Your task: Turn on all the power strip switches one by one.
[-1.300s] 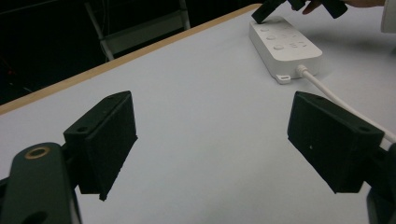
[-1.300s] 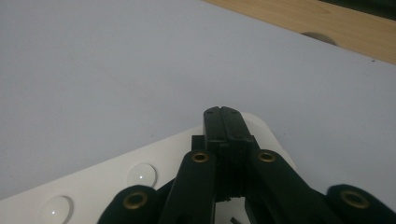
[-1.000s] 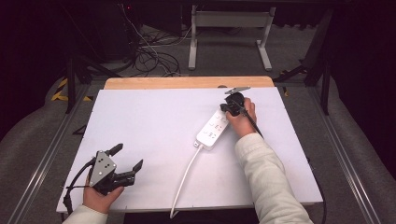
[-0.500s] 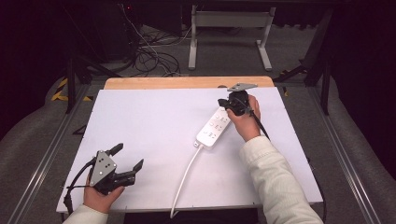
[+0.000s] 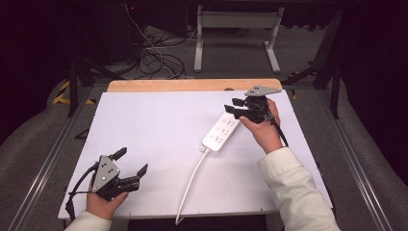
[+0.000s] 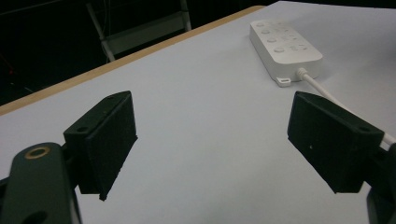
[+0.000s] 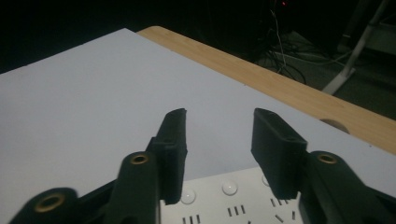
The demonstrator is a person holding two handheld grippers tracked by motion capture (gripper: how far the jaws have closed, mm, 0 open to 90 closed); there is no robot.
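Since a second ago, the right tongs have lifted off the far end of the white power strip and their jaws have just been opening; they now stand partly apart with nothing between them. The left tongs hover wide open and empty at the near left of the counter, well apart from the strip. That strip lies flat right of centre, its cord trailing to the near edge. A careless descent could nudge the strip askew or snag the cord.

White bench, wooden far edge; white power strip flat below right fingers, cord trailing off near edge.
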